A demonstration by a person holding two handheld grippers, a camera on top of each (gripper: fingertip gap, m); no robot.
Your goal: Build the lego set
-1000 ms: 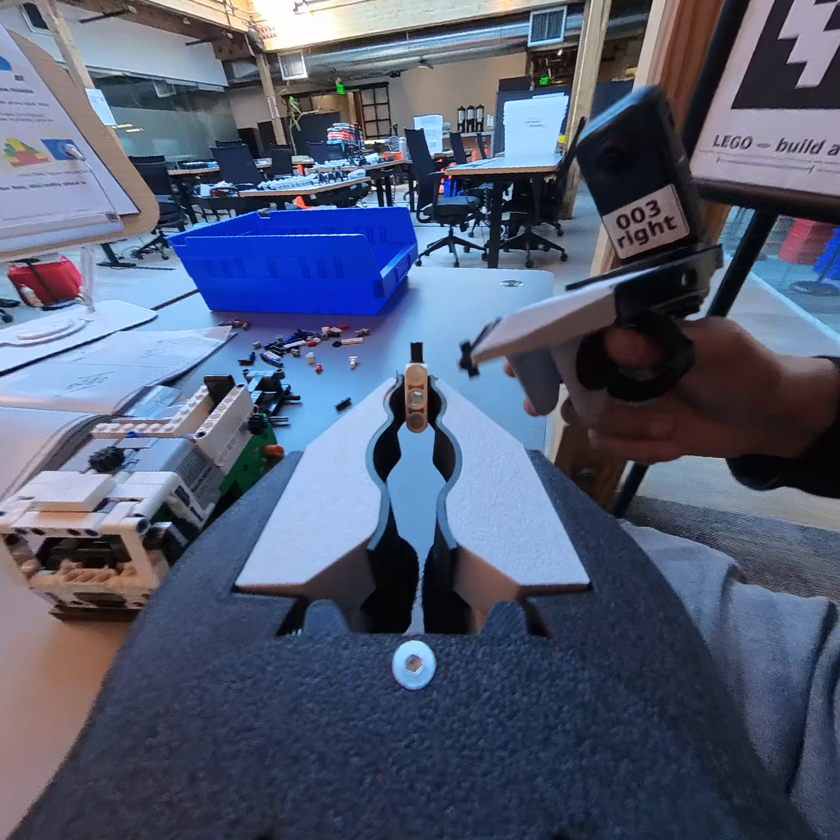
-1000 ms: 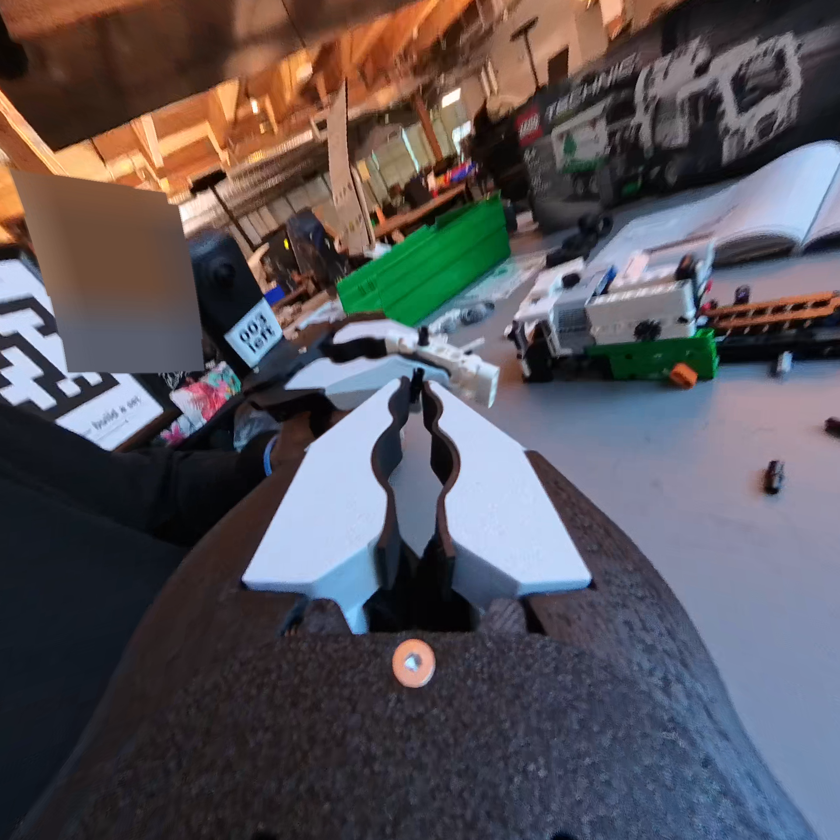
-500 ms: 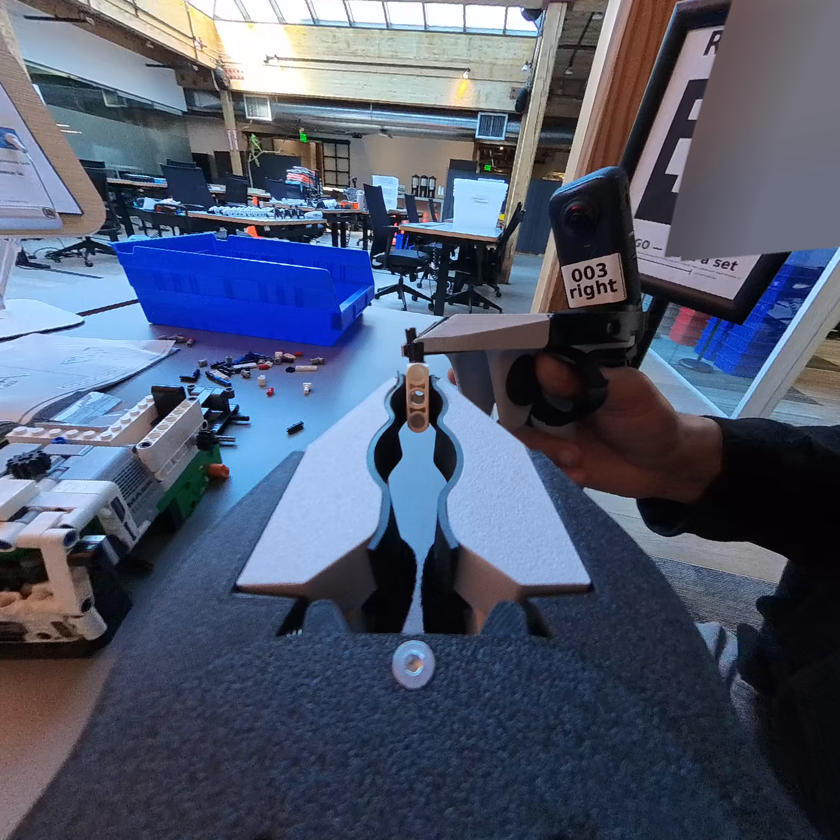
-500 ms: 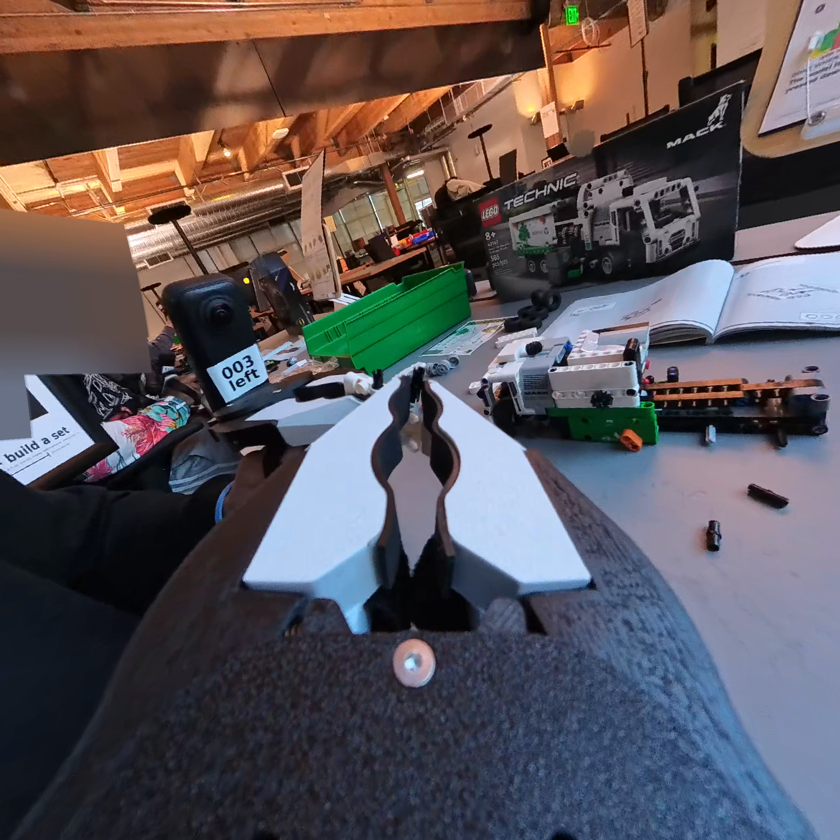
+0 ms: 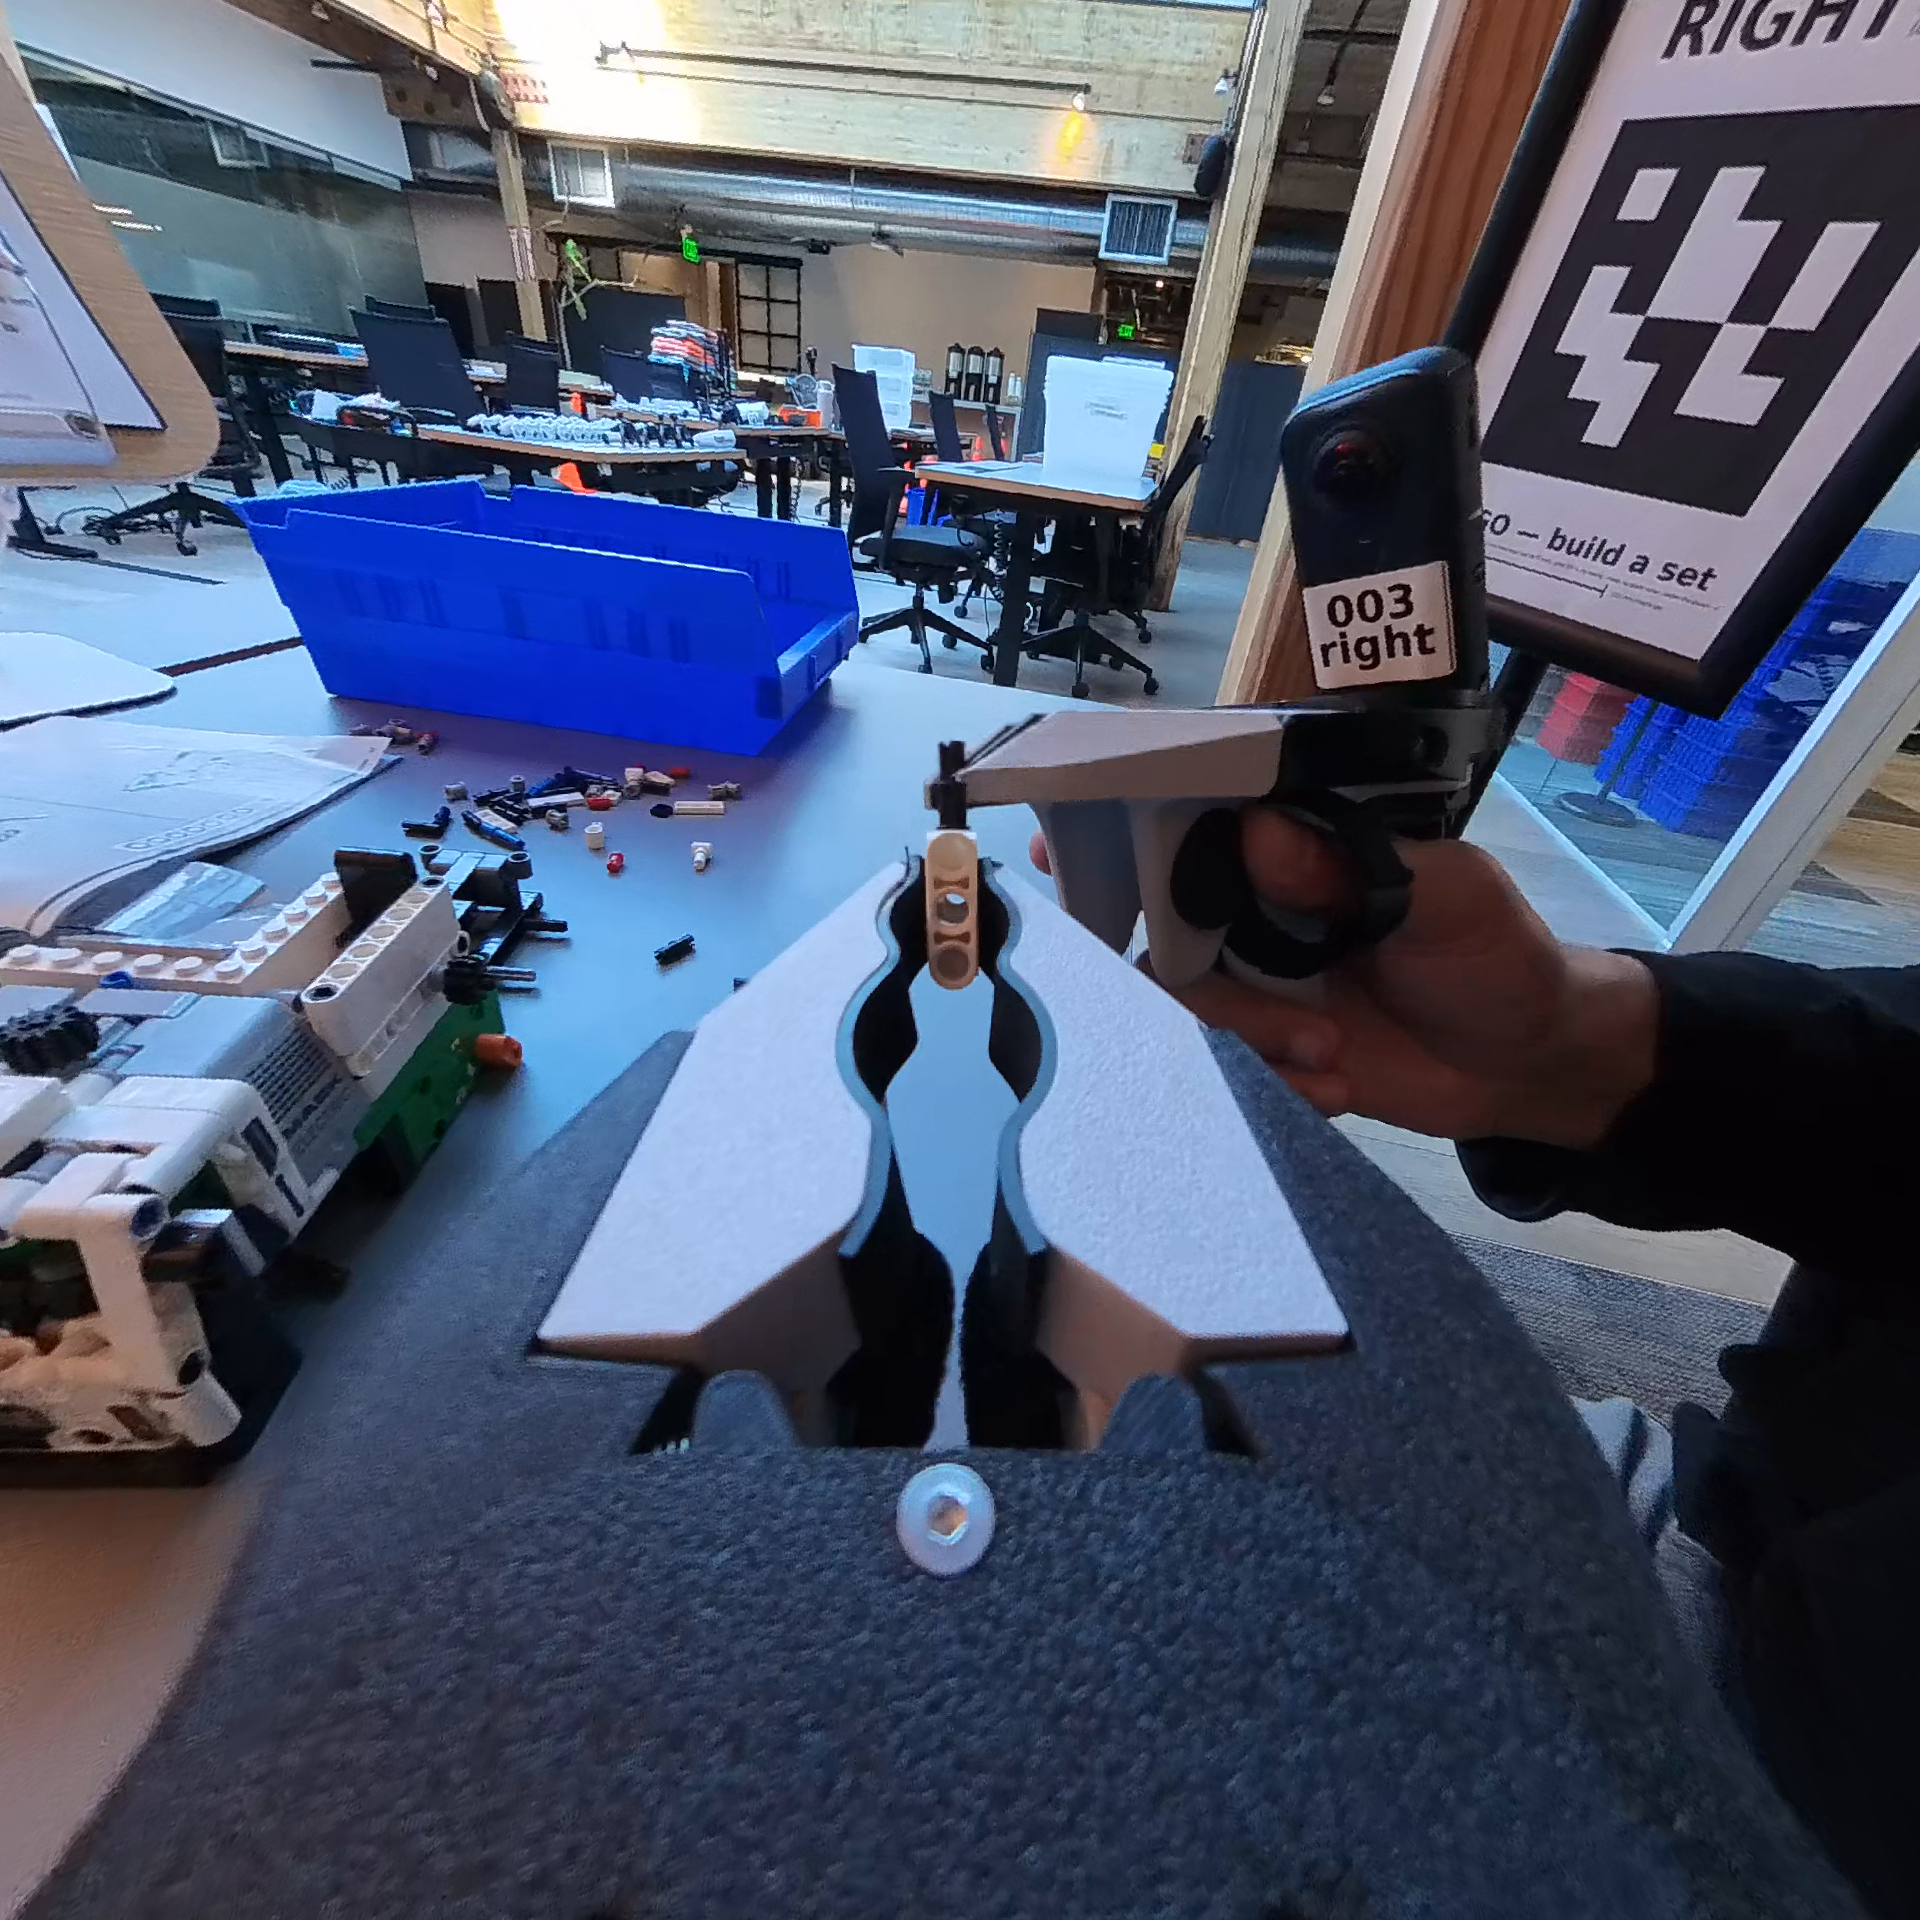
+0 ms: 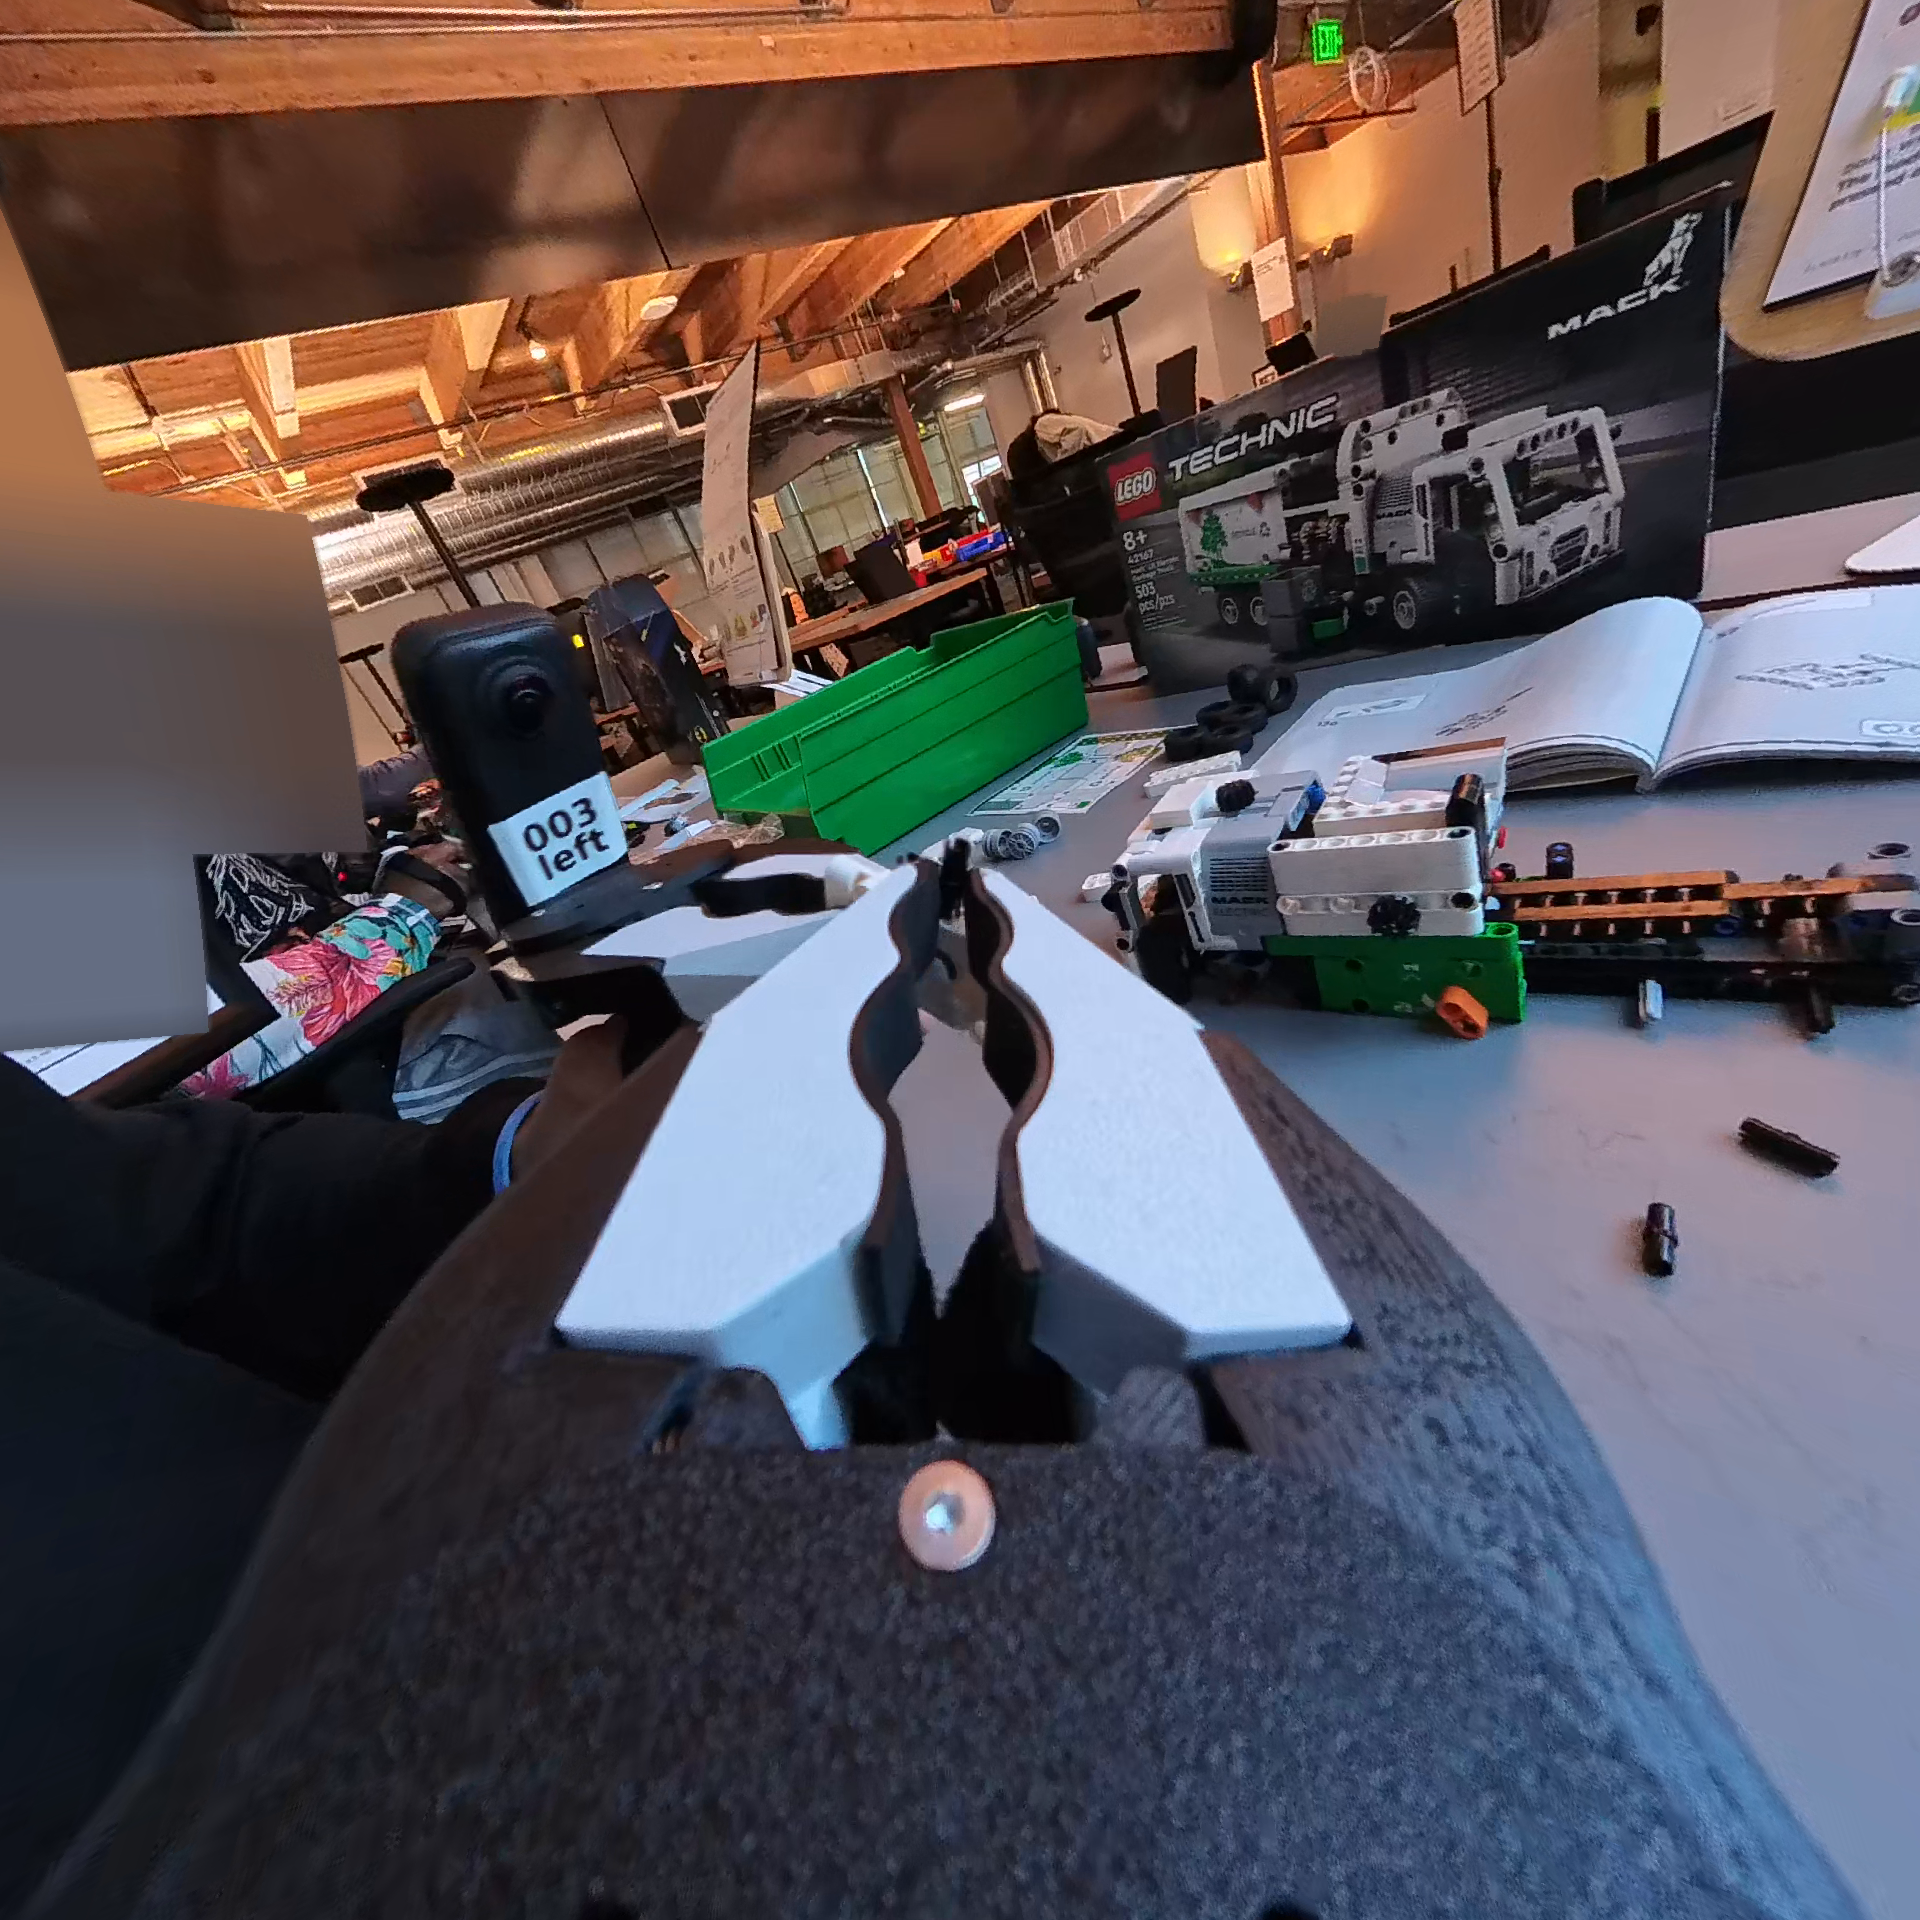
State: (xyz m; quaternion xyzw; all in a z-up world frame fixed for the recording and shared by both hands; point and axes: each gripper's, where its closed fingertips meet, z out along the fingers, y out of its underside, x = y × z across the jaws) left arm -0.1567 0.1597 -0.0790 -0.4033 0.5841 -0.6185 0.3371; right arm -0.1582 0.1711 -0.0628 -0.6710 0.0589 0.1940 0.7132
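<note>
The right gripper [image 5: 948, 798] – clamped on a black pin [image 5: 948, 792] – now meets the tan connector [image 5: 951, 920] pinched by the left gripper [image 5: 951, 883]: insertion looks imminent.

Open office, desks [image 5: 1034, 480], timber ceiling [image 6: 623, 62]

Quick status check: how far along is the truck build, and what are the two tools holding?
Done: the white and green truck cab section stands assembled on the grey table.

In hand: the left tool grips a small tan connector piece; the right tool holds a small black pin just above it, seemingly about to join.

Left: loose small parts by the blue plastic bin, black tyres unmounted.
</note>
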